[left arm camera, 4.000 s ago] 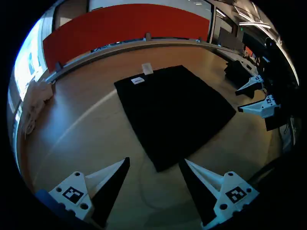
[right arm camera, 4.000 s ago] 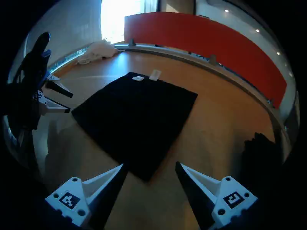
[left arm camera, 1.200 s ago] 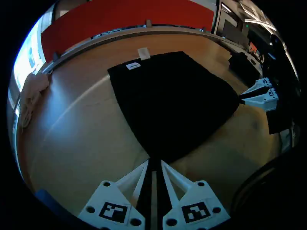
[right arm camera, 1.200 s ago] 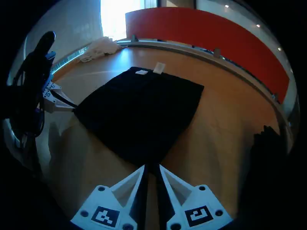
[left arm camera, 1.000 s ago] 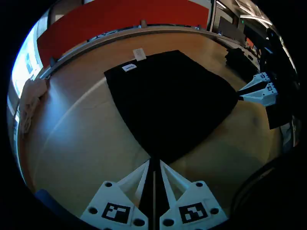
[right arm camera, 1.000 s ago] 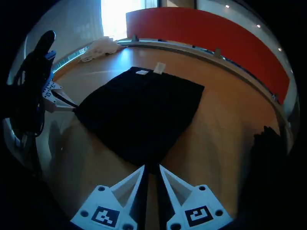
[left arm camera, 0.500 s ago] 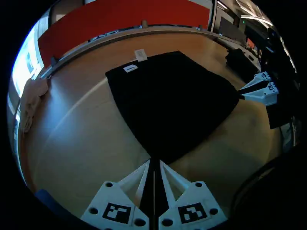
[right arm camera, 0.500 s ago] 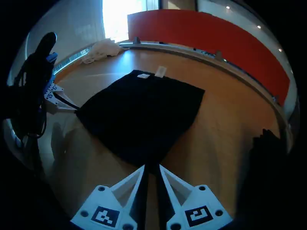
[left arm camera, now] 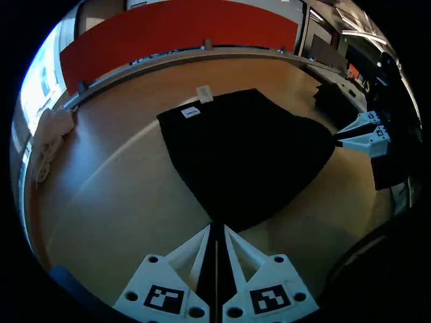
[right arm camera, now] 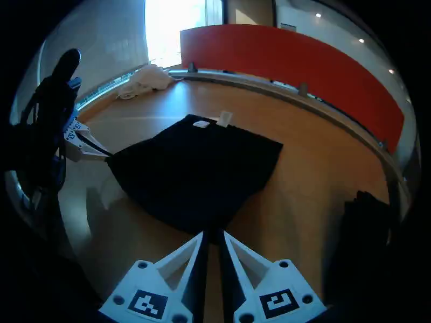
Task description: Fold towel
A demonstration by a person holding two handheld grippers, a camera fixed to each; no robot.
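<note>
Two corners of the black towel [left arm camera: 242,156] are pinched: left gripper [left arm camera: 216,232] fingers [left arm camera: 189,257] clamp one, right gripper [right arm camera: 211,235] the other. Plenty of open table [left arm camera: 118,204] round its edges.

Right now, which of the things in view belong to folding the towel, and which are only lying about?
For the job:
black towel
left gripper and right gripper, each shut on a near corner of it

Lying about:
pale cloth heap near the window
dark pile on the wooden table
red partition behind
</note>
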